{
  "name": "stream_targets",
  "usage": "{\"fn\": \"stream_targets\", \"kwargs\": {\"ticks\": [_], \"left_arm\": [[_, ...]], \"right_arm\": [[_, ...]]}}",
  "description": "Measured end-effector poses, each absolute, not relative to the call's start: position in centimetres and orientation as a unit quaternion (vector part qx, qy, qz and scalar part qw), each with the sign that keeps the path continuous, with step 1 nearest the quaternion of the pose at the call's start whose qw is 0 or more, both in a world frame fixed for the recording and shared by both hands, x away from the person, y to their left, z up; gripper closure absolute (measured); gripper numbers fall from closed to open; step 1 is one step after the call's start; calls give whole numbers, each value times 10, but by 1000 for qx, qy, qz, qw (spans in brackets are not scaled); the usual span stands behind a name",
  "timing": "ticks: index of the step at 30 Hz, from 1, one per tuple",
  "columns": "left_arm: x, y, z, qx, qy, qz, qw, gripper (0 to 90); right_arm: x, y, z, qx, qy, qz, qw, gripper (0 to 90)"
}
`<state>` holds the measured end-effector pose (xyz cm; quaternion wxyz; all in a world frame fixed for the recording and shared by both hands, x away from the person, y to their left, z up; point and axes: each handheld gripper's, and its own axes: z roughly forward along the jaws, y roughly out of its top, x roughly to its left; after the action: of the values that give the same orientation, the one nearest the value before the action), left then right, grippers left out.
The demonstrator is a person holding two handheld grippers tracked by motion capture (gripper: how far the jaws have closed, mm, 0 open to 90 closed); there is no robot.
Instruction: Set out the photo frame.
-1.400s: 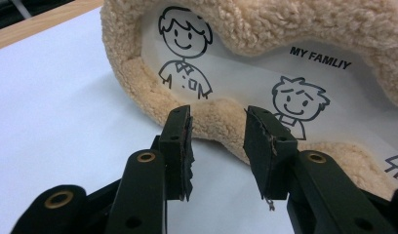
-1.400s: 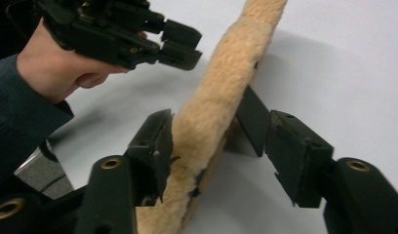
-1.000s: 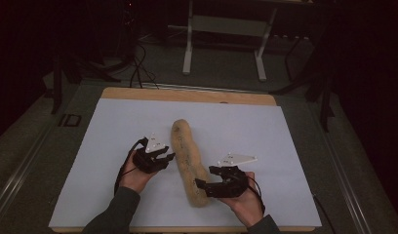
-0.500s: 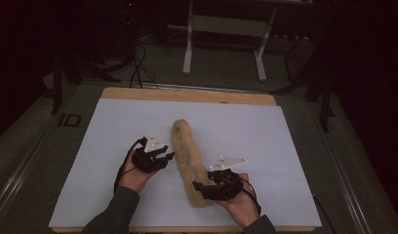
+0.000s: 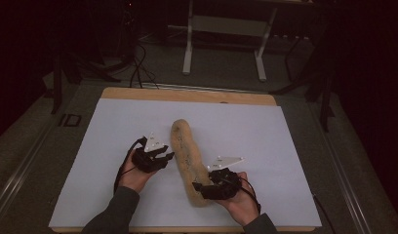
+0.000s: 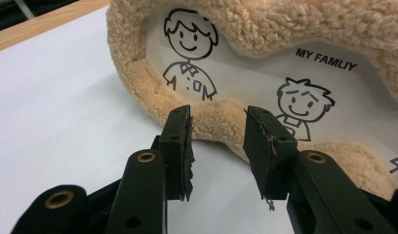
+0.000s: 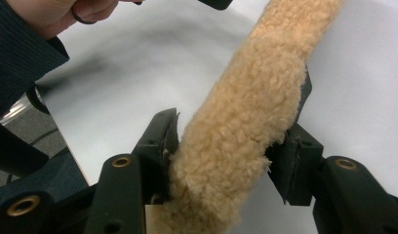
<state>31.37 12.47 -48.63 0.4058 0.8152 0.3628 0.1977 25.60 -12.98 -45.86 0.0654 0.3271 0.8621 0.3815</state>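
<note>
Your right hand lies low at five o'clock, its right gripper (image 5: 203, 187) just closed onto the near end of the fleecy tan cushion (image 5: 187, 158) mid-counter (image 5: 285, 146), while your left gripper (image 5: 164, 157), half spread, rests empty beside it at nine o'clock.

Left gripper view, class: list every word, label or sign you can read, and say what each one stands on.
"MY FAMLIY", spelled that way, in black capitals on the white printed panel framed by the fleecy tan roll, above the cartoon figures.
At the panel's right edge a black mark is cut off and cannot be read.
In the high view a dark sign lies on the grey floor left of the table; it is too blurred to read.
</note>
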Motion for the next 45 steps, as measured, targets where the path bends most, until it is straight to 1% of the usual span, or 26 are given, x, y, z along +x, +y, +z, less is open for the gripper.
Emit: {"fn": "stream_targets", "kwargs": {"ticks": [18,25,31,38,45], "left_arm": [[316,129,-486,812,371,197,406,634],[318,138,-484,801,384,199,413,633],[321,145,-483,796,396,208,407,631],[329,149,-481,792,411,227,390,599],[346,153,-482,786,432,240,372,572]], "right_arm": [[266,-146,-454,299,878,363,88,587],[275,-152,-451,274,891,354,78,589],[281,-157,-450,250,902,345,72,590],[288,-160,-447,225,914,331,72,592],[293,-163,-446,210,919,328,62,592]]}}
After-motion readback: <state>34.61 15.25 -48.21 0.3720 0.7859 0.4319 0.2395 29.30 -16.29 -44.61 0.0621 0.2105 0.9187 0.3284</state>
